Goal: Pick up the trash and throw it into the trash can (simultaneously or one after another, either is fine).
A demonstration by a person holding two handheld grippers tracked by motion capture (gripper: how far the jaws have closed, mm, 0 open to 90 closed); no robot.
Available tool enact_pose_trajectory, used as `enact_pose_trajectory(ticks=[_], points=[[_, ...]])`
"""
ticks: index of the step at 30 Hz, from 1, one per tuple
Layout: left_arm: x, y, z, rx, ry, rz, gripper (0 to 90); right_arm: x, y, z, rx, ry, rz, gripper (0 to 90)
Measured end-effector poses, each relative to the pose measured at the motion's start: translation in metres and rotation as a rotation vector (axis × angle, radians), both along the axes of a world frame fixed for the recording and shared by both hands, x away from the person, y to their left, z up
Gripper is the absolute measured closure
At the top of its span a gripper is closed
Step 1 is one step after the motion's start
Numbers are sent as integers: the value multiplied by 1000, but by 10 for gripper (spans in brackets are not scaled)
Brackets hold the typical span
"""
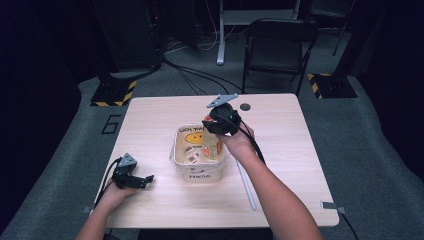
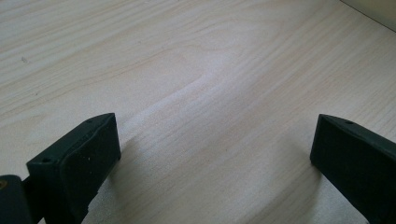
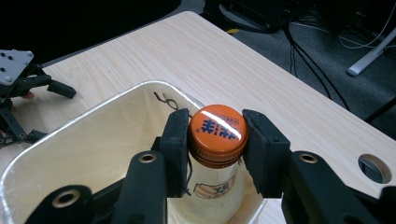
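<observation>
A clear bottle with an orange cap (image 3: pixel 218 128) stands upright inside a cream bin (image 3: pixel 93 112) printed with a smiley and "Hello" (image 1: pixel 200 172). My right gripper (image 3: pixel 217 136) is shut on the cap, one pad on each side. From above, the right gripper (image 1: pixel 218 127) hangs over the bin's far right corner with the bottle (image 1: pixel 214 147) below it. My left gripper (image 1: pixel 142 180) rests on the table near the front left, jaws wide open. Bare wood lies between the left gripper's (image 2: pixel 215 154) jaws.
Another small item (image 1: pixel 192 156) lies on the bin's floor. A thin white rod (image 1: pixel 246 182) lies on the table right of the bin. A round cable hole (image 1: pixel 245 106) sits near the far edge. A black chair (image 1: pixel 277 45) stands beyond the table.
</observation>
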State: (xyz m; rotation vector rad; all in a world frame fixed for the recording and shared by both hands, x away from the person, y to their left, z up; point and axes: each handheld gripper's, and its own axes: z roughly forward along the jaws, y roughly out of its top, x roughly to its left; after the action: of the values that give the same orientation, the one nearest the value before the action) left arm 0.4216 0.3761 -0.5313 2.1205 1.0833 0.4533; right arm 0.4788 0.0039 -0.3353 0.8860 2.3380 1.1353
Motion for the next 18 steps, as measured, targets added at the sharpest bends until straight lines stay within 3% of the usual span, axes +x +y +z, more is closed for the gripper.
enact_pose_trajectory(ticks=[14,18], points=[[0,0,0,3,0,-1,14,1,-2,-7,12,27,-19,611],[0,0,0,7,-2,-6,14,2,-5,-7,18,36,-16,550]])
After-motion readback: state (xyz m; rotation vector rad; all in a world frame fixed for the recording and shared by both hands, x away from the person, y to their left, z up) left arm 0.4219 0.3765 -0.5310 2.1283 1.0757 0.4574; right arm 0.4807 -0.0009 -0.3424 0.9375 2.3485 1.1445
